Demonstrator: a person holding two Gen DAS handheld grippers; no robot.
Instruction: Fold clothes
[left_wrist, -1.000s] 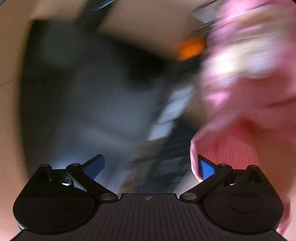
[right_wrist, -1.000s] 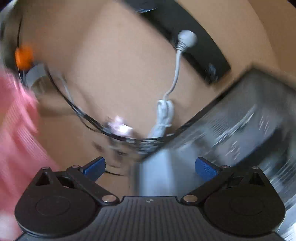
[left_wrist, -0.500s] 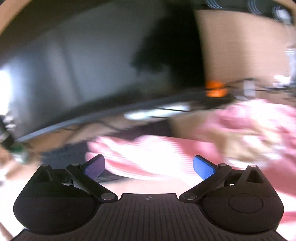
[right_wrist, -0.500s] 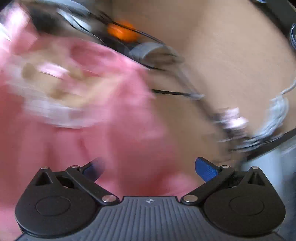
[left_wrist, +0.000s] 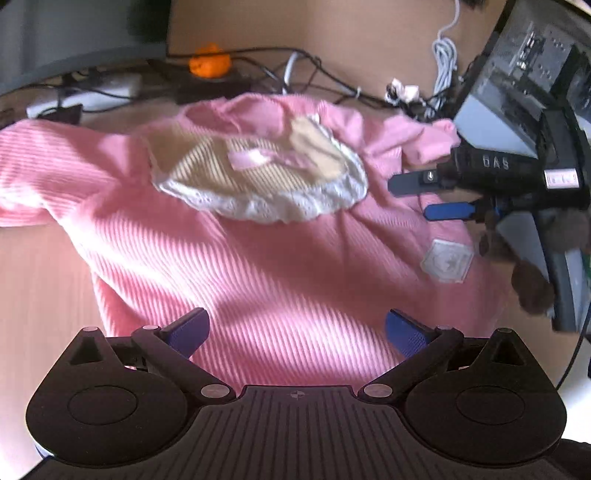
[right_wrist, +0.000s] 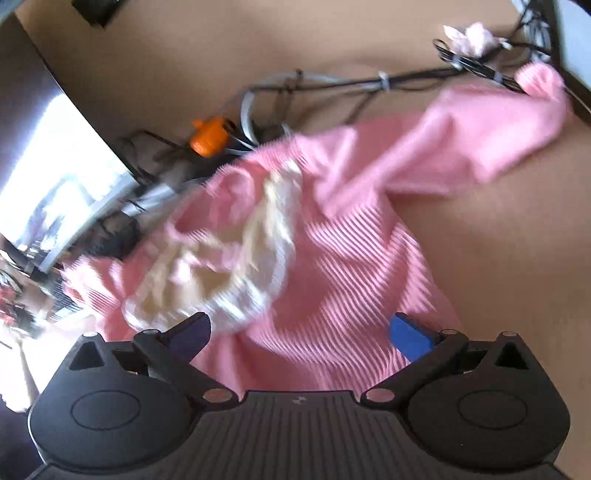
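A pink ribbed knit top (left_wrist: 280, 258) lies spread on the tan bench (right_wrist: 498, 240). Left gripper (left_wrist: 295, 328) and right gripper (right_wrist: 301, 330) fingers released; only the left view shows a grey chest badge (left_wrist: 447, 260).

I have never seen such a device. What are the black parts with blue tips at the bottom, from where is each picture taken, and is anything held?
Each picture comes from a camera mounted on a hand-held gripper, looking along its two blue-padded fingers. The left gripper and the right gripper are both open and hold nothing. Below them a pink ribbed sweater with a beige, lace-edged collar lies spread on the tan table. The left view also shows the right gripper from the side, beside the sweater's sleeve.
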